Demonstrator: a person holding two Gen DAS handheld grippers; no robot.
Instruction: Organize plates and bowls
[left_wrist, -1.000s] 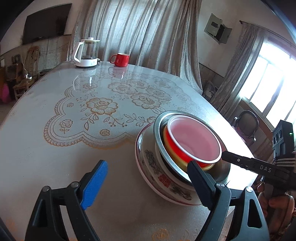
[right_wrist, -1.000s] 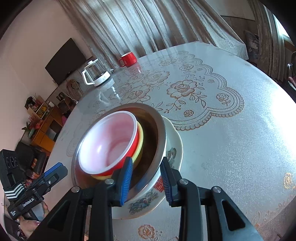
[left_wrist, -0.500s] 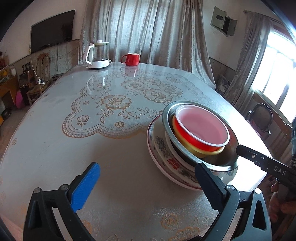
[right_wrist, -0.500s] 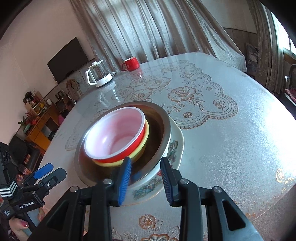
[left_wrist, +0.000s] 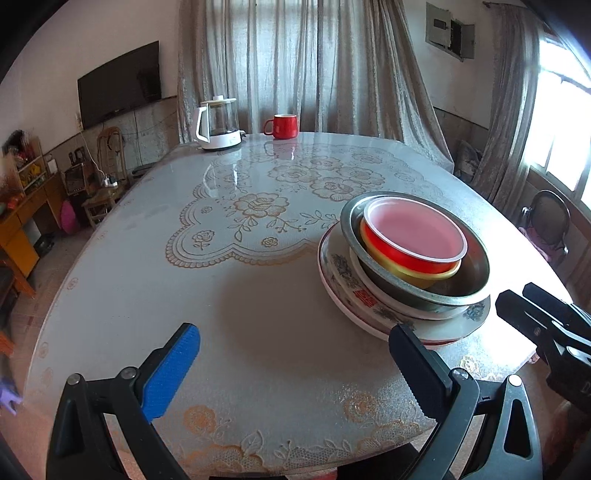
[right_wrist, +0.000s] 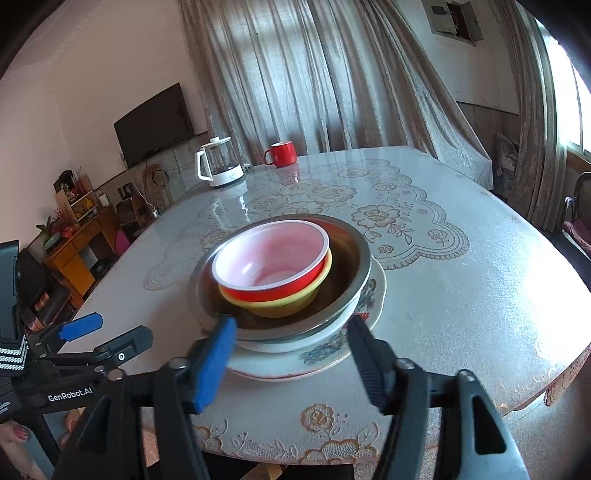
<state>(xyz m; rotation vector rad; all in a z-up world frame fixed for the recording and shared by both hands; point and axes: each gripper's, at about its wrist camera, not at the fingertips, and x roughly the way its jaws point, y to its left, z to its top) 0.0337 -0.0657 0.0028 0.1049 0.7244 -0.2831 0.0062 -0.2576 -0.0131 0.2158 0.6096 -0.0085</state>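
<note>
A stack stands near the table's front edge: a flowered plate (right_wrist: 378, 282) at the bottom, a steel bowl (right_wrist: 356, 264) on it, then a yellow bowl (right_wrist: 291, 304) and a red bowl (right_wrist: 273, 286) with a pale inside. My right gripper (right_wrist: 291, 328) is just in front of the stack. Its jaws are opening and stand either side of the near rim, pressing on nothing. In the left wrist view the stack's plate (left_wrist: 338, 267) and red bowl (left_wrist: 406, 256) sit to the right. My left gripper (left_wrist: 291, 341) is wide open over bare tablecloth, left of the stack, with nothing in it.
A white kettle (left_wrist: 218, 125) and a red mug (left_wrist: 282, 125) stand at the table's far edge. The lace-patterned tablecloth (left_wrist: 240, 229) covers the round table. A dark chair (left_wrist: 550, 218) is at the right by the window. A hand shows at the lower left of the right wrist view.
The right gripper's jaws, narrow at the steel bowl's rim before, have spread wide and drawn back. The left gripper has pulled back and to the left, away from the stack.
</note>
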